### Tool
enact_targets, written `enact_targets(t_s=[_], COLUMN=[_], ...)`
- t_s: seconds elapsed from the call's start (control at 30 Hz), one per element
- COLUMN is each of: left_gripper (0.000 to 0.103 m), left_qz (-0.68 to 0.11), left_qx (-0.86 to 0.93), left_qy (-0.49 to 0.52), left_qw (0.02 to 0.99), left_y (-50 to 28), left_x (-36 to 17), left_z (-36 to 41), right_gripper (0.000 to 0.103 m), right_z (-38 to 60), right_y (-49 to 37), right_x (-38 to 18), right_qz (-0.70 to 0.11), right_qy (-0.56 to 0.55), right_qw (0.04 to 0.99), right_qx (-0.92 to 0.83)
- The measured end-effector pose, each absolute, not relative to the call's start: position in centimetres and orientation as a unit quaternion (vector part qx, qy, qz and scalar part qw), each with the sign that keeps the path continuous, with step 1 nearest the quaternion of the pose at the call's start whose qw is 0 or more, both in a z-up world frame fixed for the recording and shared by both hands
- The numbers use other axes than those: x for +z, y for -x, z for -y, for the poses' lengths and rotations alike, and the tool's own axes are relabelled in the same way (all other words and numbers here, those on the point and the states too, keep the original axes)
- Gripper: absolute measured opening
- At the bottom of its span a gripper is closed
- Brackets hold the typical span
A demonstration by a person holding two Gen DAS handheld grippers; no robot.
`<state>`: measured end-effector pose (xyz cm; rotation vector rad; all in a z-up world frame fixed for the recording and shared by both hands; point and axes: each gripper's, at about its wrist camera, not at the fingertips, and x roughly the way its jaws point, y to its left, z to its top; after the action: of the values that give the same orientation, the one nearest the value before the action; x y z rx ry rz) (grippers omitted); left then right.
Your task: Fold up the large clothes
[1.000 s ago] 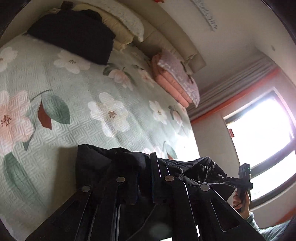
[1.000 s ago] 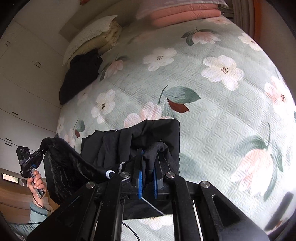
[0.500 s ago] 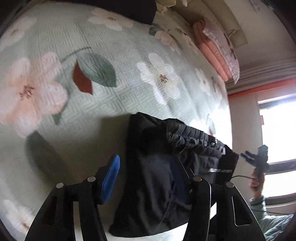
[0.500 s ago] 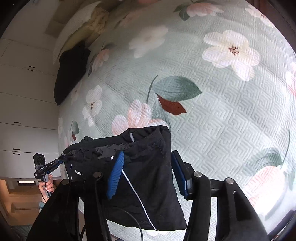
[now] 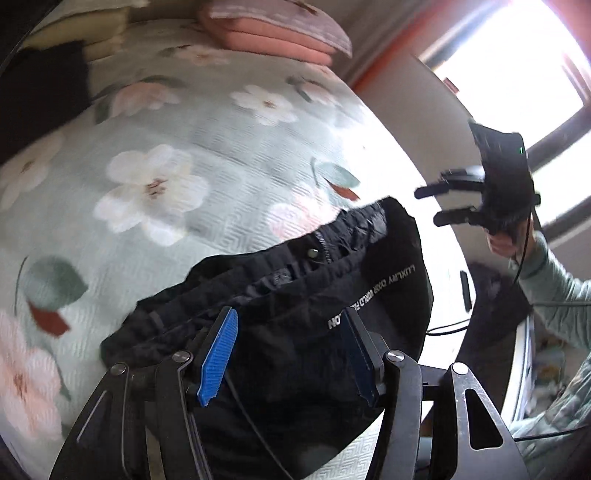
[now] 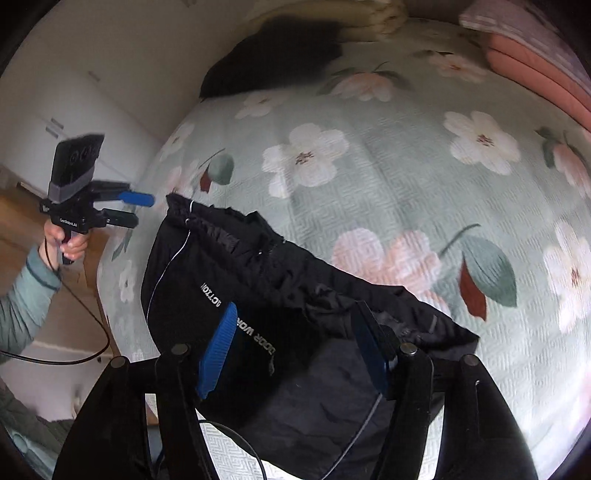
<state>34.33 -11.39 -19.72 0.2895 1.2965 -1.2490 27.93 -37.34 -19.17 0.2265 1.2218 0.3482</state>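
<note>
A black garment with white lettering (image 5: 303, 295) lies folded near the front edge of the flowered bedspread (image 5: 155, 184); it also shows in the right wrist view (image 6: 280, 295). My left gripper (image 5: 290, 354) is open and empty, held just above the garment. My right gripper (image 6: 295, 350) is open and empty over the same garment. Each gripper shows in the other's view, lifted off beside the bed: the right one (image 5: 443, 205) and the left one (image 6: 135, 208), both with jaws apart.
Another black garment (image 6: 273, 55) lies at the head of the bed beside cream pillows (image 6: 373, 18). Folded pink blankets (image 5: 273, 29) are stacked at the far side. A bright window (image 5: 517, 66) is to the right, white cupboards (image 6: 74, 110) to the left.
Both grippers opened and let go of the black garment, which now lies on the bed. Both have drawn back and lifted away from it.
</note>
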Motion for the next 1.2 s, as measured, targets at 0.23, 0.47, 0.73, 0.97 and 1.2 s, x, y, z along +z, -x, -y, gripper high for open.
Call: enact_targets(t_s=[0.23,0.47,0.73,0.97,1.2], left_gripper=[0.059,0.059,0.010,0.004,0.004], left_qz=[-0.599,-0.645,-0.619,-0.603,-0.574], left_qx=[-0.583,-0.588,-0.549,-0.485,-0.437], left_qy=[-0.219,-0.213,-0.235,-0.137,-0.073], left_qw=[0.504,0.439,0.511,0.618,0.689], left_y=[-34.7,-35.6,-33.9,-35.5,-41.3], left_x=[-26.0,-28.7,-28.5,-24.3,-25.2], left_z=[17.6,16.8,15.3,13.2,14.5], right_gripper=[0.068,0.066,0.020,0.012,0.012], right_z=[35.6,35.6,32.4,32.7,37.2], right_y=[-30.2,-27.7,-24.0,-24.2,-31.1], right_x=[-24.9,-27.6,-27.2,-21.0,-25.7], right_qz=[-0.642,-0.672,-0.666,-0.612,-0.608], right_qy=[-0.025,-0.005,0.073,0.070,0.028], right_qw=[0.742,0.704,0.730,0.787,0.793], right_qx=[0.191,0.231,0.135,0.034,-0.024])
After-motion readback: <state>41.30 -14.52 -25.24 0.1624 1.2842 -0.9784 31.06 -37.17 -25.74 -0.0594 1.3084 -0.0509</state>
